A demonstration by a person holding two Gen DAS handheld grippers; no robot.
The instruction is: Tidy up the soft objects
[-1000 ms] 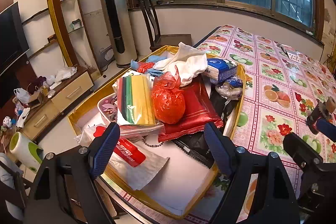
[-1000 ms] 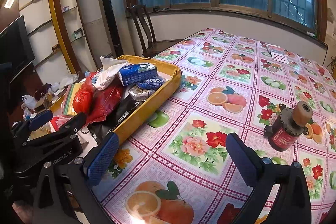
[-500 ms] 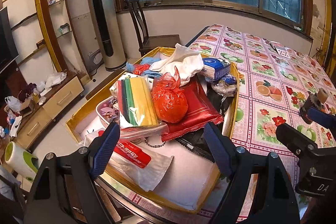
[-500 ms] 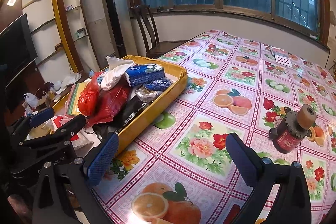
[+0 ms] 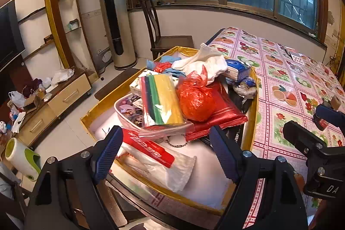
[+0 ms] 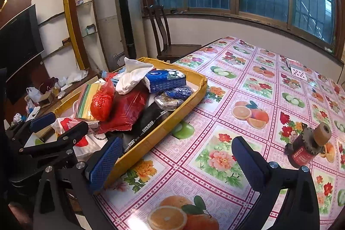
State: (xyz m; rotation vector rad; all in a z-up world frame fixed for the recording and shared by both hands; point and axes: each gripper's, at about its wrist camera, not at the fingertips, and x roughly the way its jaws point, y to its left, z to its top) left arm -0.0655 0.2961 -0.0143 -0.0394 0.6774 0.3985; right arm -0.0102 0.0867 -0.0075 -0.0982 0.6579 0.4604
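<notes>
Both claws have eased back, wide open and empty!
Left claw (image 5: 163,151) hovers over the yellow tray (image 5: 251,139); only right claw (image 6: 174,162) view shows the table's (image 6: 248,87) bottle (image 6: 306,147).

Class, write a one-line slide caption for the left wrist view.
Open left gripper hovers over a yellow tray piled with soft packets, a red bag and a white cloth.

The left gripper (image 5: 166,154) hangs with its jaws spread wide, nothing between them. The right gripper (image 6: 176,161) sits just beside it, level, jaws equally wide apart and empty.
</notes>
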